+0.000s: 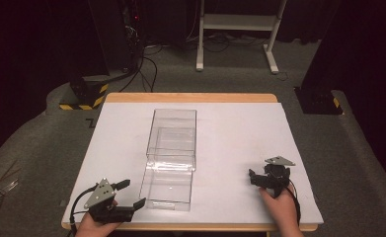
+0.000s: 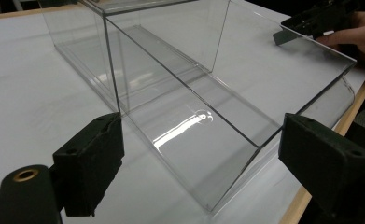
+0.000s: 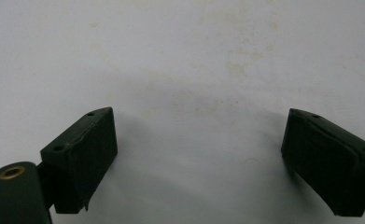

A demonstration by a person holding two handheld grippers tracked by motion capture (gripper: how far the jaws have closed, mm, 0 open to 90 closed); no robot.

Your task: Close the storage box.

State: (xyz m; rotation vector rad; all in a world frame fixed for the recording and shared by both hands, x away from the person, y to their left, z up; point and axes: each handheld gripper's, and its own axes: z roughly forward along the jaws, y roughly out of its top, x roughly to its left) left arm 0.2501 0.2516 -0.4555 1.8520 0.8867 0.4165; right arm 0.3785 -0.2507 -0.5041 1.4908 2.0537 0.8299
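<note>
Lying along the middle of the desk (image 1: pixel 240 128), the clear box (image 1: pixel 171 158) is seen with its long axis running from near edge to far edge, its near end close to the front. The left tongs (image 1: pixel 131 193) are held just beside that near left corner, jaws spread and aimed rightward at it; in the left gripper view the box (image 2: pixel 189 116) sits directly between and beyond the jaws. The right tongs (image 1: pixel 259 178) are kept well apart from the box, on its right, jaws spread over bare white surface, pointed down and left. The left hand (image 1: pixel 97 224) is judged nearer, so the first contact would likely be made there.
</note>
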